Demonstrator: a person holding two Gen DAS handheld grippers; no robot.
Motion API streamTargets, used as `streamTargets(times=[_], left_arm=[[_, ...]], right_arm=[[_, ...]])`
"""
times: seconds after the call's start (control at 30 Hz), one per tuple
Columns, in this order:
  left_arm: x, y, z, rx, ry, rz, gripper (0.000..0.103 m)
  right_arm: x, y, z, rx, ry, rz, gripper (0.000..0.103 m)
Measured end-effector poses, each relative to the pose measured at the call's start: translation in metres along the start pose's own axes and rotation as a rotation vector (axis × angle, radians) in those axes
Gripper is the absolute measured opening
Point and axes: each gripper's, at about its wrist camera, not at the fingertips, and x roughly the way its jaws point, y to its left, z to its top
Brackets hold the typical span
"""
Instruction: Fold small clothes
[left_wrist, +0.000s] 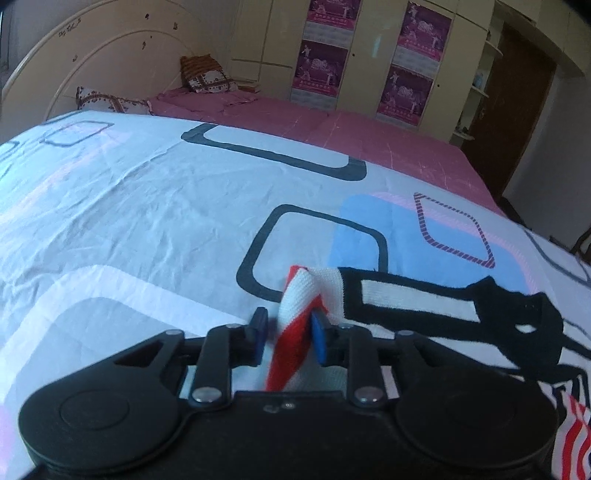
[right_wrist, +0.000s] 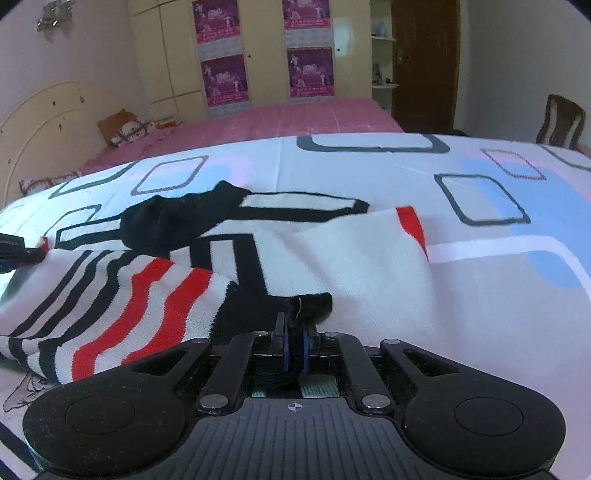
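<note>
Knit top (right_wrist: 207, 258) with red, black and white stripes is lying on the bed (right_wrist: 480, 295), toward its near edge. Left claw (left_wrist: 288, 328) pinches a red-white edge; right claw (right_wrist: 294, 345) is clamped on a black hem. Holding two spots probably lets it be carried over flat for a fold.
</note>
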Motion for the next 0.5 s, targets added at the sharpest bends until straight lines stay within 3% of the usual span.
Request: streamTargets(times=[0.13, 0.2, 0.5], left_arm=[[-0.007, 0.0, 0.0, 0.037, 0.013, 0.019, 0.041], [-0.012, 0.0, -0.001, 0.049, 0.01, 0.039, 0.051], [-0.051, -0.012, -0.011, 0.117, -0.019, 0.03, 0.061]], right_arm=[[-0.019, -0.011, 0.006, 0.054, -0.07, -0.015, 0.021], [-0.025, -0.012, 0.01, 0.054, -0.083, -0.014, 0.021], [-0.026, 0.025, 0.02, -0.046, -0.094, 0.041, 0.021]])
